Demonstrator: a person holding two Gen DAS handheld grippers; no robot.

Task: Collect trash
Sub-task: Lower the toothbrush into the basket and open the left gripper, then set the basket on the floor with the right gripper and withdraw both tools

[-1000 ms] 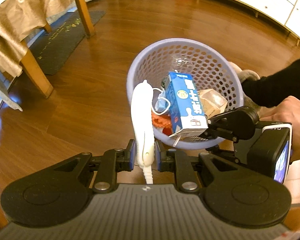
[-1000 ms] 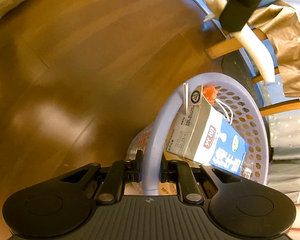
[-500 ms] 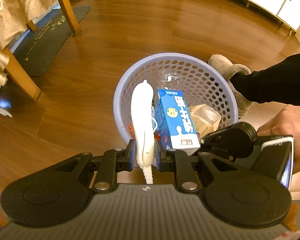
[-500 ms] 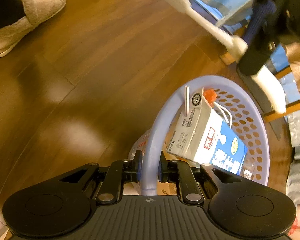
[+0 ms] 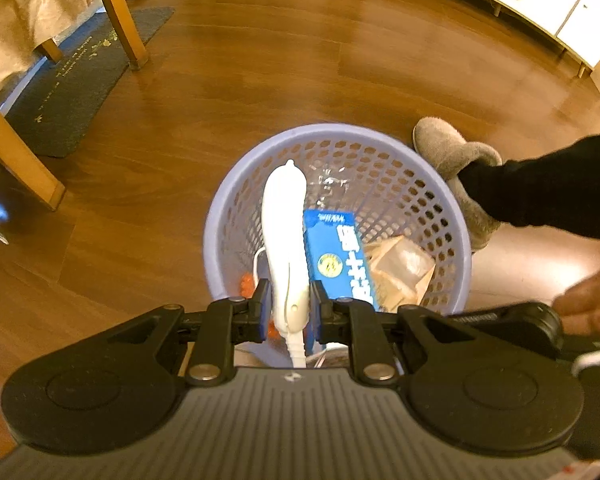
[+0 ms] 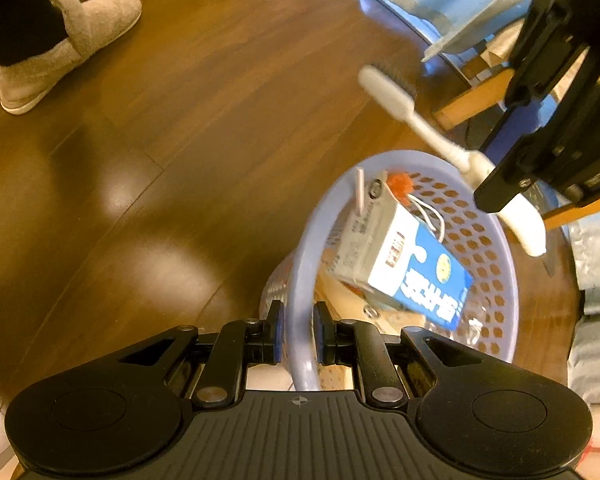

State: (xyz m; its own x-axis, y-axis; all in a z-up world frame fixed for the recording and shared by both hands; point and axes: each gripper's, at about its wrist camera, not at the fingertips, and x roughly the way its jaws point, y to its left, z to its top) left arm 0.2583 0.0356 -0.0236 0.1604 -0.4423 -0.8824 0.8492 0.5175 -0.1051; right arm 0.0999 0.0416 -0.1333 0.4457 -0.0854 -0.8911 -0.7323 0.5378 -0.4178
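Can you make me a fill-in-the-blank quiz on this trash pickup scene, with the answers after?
1. The left gripper is shut on a white ____.
2. The right gripper is shut on the ____ of the lavender basket.
3. The blue milk carton lies ____ the basket.
4. The foot beside the basket wears a grey ____.

Missing words: toothbrush; rim; inside; slipper

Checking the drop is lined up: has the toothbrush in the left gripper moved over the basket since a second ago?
Yes. In the left wrist view the toothbrush now hangs inside the basket rim; earlier it overlapped the rim's left edge.
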